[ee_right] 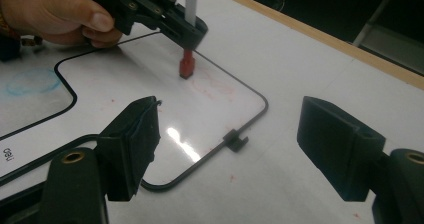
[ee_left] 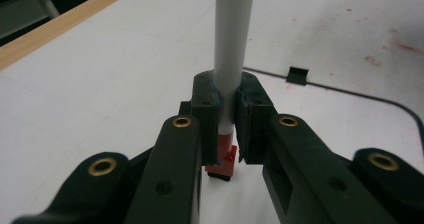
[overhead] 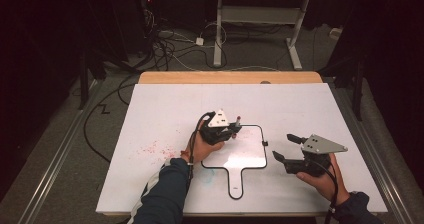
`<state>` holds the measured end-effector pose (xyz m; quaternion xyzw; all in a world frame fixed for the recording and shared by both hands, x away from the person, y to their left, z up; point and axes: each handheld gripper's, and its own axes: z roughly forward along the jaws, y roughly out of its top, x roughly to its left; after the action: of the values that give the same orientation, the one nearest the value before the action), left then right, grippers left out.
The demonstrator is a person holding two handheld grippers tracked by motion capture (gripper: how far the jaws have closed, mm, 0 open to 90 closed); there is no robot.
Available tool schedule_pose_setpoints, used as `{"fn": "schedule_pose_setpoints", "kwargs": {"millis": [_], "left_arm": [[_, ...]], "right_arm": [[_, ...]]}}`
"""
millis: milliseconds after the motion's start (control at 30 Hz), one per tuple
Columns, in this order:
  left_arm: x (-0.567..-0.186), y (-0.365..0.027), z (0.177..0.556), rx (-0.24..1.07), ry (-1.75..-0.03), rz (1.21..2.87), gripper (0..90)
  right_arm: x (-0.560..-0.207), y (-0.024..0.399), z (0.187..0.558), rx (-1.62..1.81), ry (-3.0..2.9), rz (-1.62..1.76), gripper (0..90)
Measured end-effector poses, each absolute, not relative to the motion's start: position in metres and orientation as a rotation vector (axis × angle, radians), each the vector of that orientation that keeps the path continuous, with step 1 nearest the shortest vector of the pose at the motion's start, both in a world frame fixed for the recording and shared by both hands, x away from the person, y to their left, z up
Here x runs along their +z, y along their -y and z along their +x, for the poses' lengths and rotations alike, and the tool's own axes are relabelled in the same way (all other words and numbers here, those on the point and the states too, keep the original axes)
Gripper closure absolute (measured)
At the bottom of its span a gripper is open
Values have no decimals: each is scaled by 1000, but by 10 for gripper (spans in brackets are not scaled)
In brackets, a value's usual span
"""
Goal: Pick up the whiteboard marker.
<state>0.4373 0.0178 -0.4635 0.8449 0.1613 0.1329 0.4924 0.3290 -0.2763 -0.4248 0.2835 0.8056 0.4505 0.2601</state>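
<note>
A slim white marker (ee_left: 231, 44) with a red tip is clamped by the left gripper (ee_left: 227, 129) over the glossy, black-rimmed whiteboard (ee_right: 260, 101), while the right gripper (ee_right: 230, 149) is held wide open.

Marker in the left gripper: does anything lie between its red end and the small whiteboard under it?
Nothing visible. The left gripper holds the marker upright, its red end right at the whiteboard, beside faint red marks. The right gripper stands open, off to the side.

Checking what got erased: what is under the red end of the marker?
Under the marker lies the small whiteboard, with faint red smears beside it. The spot directly beneath the red end is covered.
</note>
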Motion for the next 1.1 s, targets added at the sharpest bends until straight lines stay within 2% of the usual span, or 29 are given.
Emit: {"fn": "schedule_pose_setpoints", "kwargs": {"millis": [167,333,533,700,1100], "left_arm": [[-461,15,434,305,-316,2070,789],[-461,26,434,331,-291,2076,789],[-461,18,439,351,-305,2081,790],[-462,10,440,315,-327,2071,789],[-460,-30,434,388,-340,2110,789]], "right_arm": [[-425,277,330,1220,-2183,770,255],[-424,279,329,1225,-2181,769,258],[-424,280,329,1224,-2180,766,258],[-424,279,329,1225,-2178,757,258],[-422,280,328,1219,-2170,756,258]]}}
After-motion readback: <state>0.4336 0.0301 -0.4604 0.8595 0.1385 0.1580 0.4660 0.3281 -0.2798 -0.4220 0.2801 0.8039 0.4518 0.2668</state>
